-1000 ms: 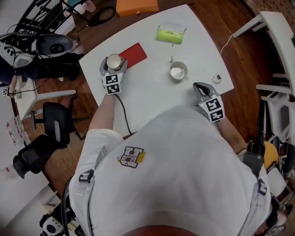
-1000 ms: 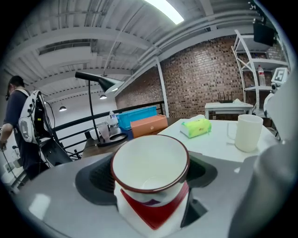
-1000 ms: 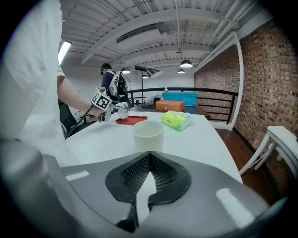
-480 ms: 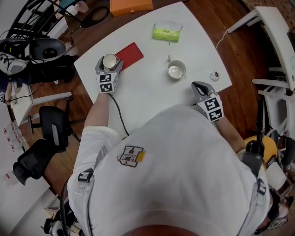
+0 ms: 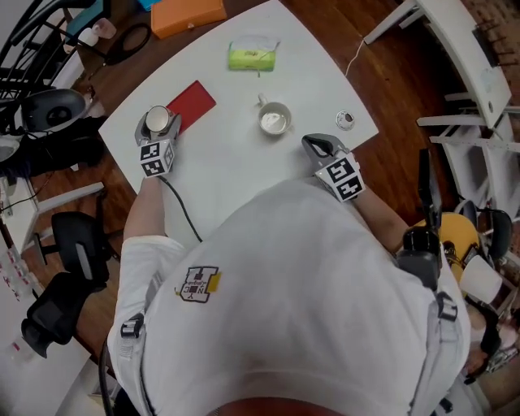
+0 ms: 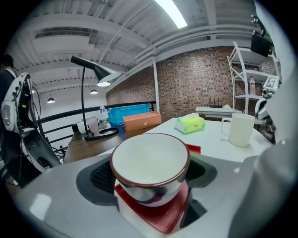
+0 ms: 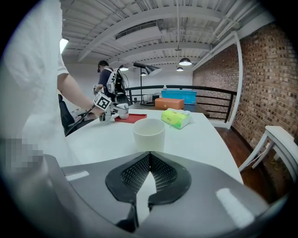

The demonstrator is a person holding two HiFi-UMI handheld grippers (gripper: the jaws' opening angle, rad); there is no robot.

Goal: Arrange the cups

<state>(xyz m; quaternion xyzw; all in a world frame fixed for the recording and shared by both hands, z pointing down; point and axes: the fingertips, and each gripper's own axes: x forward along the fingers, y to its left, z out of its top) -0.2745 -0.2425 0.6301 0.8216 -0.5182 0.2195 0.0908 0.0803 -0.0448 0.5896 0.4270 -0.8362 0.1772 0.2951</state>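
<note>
A white cup with a brown rim [image 6: 150, 162] sits between the jaws of my left gripper [image 6: 151, 179], whose pads press on its sides. It hangs just over the near corner of a red mat [image 6: 156, 216]. In the head view the same cup [image 5: 157, 120] and left gripper [image 5: 157, 126] are at the table's left, beside the red mat [image 5: 193, 102]. A white mug [image 5: 275, 120] stands mid-table. My right gripper [image 5: 314, 145] rests just short of the mug [image 7: 149, 134], and in its own view the right gripper [image 7: 148, 160] is shut with nothing in it.
A green tissue pack [image 5: 253, 55] lies at the far side of the white table [image 5: 236, 175], and a small round object [image 5: 345, 119] lies near the right edge. An orange box [image 5: 187, 15] sits on a wooden surface beyond. Office chairs stand left; white shelving stands right.
The head view has swung, so everything sits further left in the picture. Both grippers keep their places relative to the cup, mat and mug.
</note>
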